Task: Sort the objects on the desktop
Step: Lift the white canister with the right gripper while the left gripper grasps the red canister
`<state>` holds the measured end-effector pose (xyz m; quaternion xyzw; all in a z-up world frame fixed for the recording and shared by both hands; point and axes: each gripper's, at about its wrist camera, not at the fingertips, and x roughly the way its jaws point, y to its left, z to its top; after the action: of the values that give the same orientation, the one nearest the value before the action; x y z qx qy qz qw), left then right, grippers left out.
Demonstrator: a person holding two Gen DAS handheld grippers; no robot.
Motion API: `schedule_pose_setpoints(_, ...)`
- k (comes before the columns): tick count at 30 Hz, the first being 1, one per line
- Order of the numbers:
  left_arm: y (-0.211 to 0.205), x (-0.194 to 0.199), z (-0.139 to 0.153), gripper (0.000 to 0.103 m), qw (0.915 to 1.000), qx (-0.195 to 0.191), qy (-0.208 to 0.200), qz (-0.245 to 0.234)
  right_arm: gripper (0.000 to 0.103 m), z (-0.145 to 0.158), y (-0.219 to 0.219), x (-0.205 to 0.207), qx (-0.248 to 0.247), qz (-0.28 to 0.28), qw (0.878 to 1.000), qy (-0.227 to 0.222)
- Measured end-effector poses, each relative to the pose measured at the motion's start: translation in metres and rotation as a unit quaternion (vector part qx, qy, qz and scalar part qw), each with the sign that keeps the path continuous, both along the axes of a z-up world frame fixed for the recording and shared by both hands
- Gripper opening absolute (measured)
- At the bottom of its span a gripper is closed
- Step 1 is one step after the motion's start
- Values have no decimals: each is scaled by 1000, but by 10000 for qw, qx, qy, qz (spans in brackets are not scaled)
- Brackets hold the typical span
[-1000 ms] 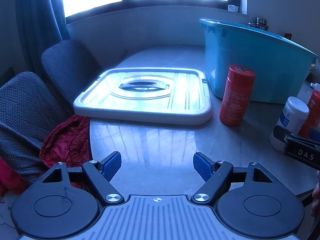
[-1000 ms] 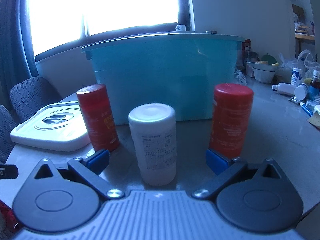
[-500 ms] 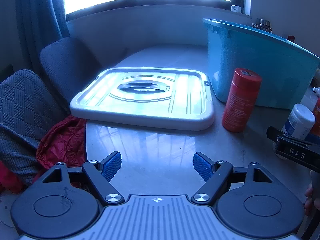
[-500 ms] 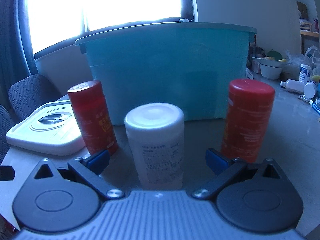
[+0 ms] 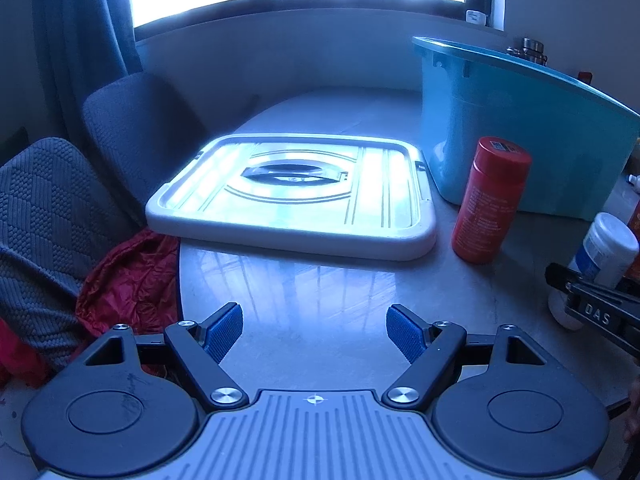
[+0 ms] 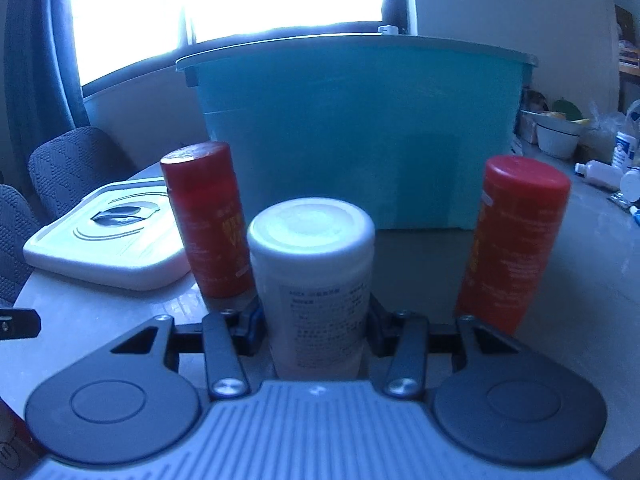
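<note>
One white bottle — right gripper

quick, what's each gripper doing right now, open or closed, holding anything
Left gripper: open, empty, over the bare table.
Right gripper: jaws closed on the white bottle.

The desk is smooth and glossy, mirroring the window light. The white lid and teal bin look like smooth plastic. The chairs wear coarse woven cloth. The red fabric looks crinkled and shiny.
</note>
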<state>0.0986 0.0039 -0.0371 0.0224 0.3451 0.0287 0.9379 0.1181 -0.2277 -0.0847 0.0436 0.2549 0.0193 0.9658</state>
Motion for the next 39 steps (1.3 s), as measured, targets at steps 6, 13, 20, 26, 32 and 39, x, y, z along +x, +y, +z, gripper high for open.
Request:
schedule_pose_setpoints(6, -5, -7, 7, 81, 9999, -124, -13, -106, 48, 21, -6, -25, -26, -93, 9999, -97)
schedule_pose_setpoints(13, -14, -15, 14, 81, 9992, -292, -50, -253, 48, 46, -12, -52, -159, -254, 9992, -249)
schedule_pose_setpoints(20, -21, -37, 7, 81, 9986, -328, -102, -401, 48, 53, -17, -73, -290, -387, 9984, -286)
schedule_pose_setpoints(26, -26, -53, 5, 81, 9982, -283, -145, -500, 48, 58, -19, -92, -289, -456, 9981, -308)
schedule_pose_setpoints(32, -31, -53, 1, 81, 9975, -226, -188, -638, 48, 61, -14, -103, -336, -452, 9979, -310)
schedule_pose_setpoints(39, -36, -52, -2, 81, 9964, -163, -238, -799, 48, 64, -12, -106, -417, -548, 9970, -343)
